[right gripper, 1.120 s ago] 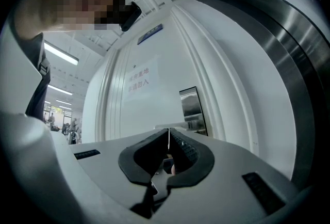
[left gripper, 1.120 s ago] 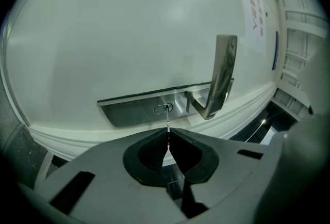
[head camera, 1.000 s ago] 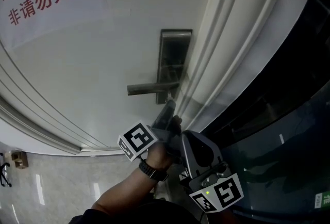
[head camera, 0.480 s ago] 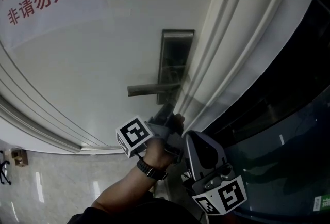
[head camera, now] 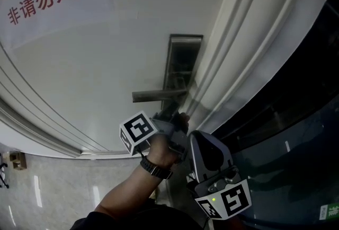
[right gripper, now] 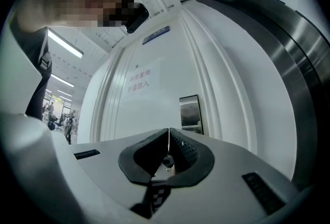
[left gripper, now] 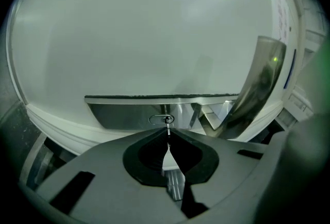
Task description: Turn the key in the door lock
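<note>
Though dim below the lock plate (head camera: 183, 62), shows left gripper (left gripper: 168, 133) clamped edge-on upon the key (left gripper: 168, 124), apparently seated in the plate's keyhole (left gripper: 161, 119), ready for twisting. Finds right gripper (right gripper: 168, 134) closed, empty, held below the plate, clear of the turn.
</note>
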A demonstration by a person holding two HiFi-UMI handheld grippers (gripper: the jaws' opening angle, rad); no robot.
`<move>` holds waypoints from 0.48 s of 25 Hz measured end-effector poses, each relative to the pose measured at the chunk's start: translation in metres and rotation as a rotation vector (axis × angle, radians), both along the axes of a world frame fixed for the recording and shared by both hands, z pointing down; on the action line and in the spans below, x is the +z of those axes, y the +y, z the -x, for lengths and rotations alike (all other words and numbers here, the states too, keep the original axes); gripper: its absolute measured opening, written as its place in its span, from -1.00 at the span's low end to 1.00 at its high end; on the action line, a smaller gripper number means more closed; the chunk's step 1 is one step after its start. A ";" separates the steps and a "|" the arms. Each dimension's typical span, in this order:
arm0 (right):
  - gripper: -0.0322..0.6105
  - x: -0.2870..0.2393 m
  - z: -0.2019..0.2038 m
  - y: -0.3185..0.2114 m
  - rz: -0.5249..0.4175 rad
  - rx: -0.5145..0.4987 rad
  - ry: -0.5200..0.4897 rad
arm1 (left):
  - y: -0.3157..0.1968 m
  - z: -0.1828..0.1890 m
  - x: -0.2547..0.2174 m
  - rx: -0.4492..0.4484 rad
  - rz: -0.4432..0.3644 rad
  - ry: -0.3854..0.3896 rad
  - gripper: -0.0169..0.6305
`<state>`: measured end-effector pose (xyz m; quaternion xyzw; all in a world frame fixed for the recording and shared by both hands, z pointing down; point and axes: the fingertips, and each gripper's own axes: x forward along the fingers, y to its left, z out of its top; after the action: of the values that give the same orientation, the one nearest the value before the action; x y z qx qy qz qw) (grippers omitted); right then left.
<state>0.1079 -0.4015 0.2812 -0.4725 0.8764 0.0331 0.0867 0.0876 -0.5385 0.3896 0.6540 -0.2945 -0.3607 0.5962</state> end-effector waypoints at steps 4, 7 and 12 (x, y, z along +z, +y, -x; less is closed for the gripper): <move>-0.85 0.003 0.002 -0.005 0.005 0.001 0.006 | -0.001 0.000 -0.001 0.014 -0.004 -0.014 -0.92; -0.85 0.004 0.004 -0.008 0.011 -0.006 0.003 | -0.002 -0.001 -0.002 0.013 -0.026 -0.025 -0.92; -0.85 0.003 0.009 -0.007 0.017 -0.023 -0.001 | -0.001 0.000 -0.005 0.009 -0.057 -0.014 -0.92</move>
<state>0.0992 -0.4080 0.2845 -0.4631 0.8820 0.0244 0.0836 0.0875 -0.5398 0.3847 0.6744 -0.2855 -0.3616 0.5769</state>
